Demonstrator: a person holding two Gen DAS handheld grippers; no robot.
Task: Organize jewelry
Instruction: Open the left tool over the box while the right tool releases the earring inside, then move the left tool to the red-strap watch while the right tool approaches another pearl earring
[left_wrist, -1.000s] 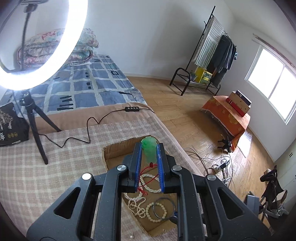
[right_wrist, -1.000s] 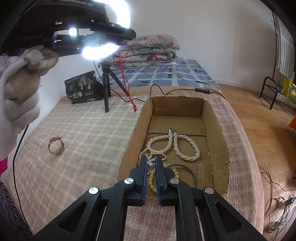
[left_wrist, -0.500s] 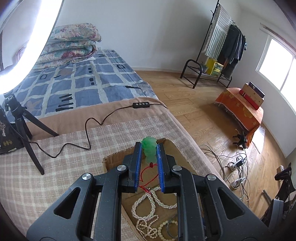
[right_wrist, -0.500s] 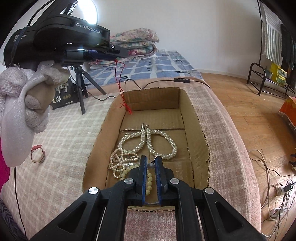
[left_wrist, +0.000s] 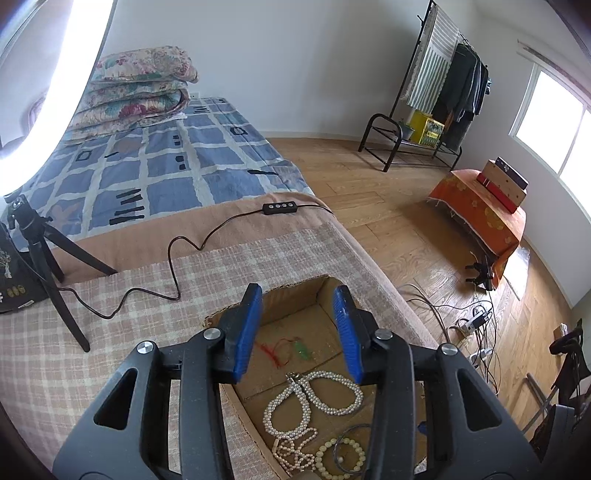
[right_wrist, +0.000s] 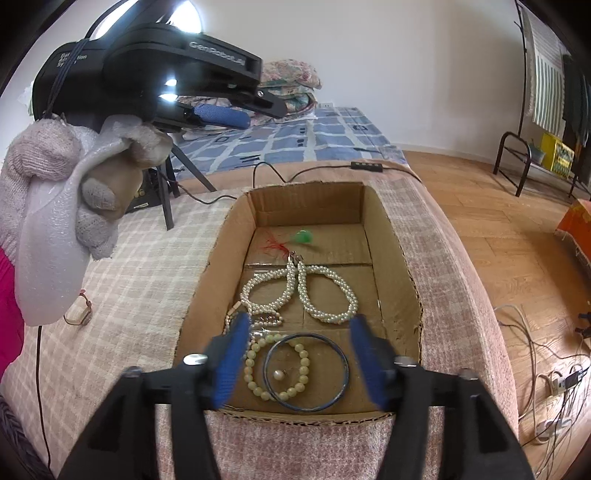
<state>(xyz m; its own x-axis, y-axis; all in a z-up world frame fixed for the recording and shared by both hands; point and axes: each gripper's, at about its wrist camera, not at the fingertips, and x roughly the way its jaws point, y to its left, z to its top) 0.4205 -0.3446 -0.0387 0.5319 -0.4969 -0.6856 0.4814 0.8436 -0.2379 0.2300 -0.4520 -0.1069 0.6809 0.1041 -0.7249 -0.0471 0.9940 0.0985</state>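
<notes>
Nearest, the right gripper (right_wrist: 299, 354) has just spread its fingers wide over the small pearl (right_wrist: 277, 375), which lies loose inside the dark bangle (right_wrist: 307, 371) in the cardboard box (right_wrist: 397, 254); evidently dropped there for keeping; farther in, the green pendant (right_wrist: 303, 236) rests on the box floor beneath the left gripper (left_wrist: 298, 330), whose fingers have just parted, empty, pitched downward in a gloved hand (right_wrist: 74, 184).
</notes>
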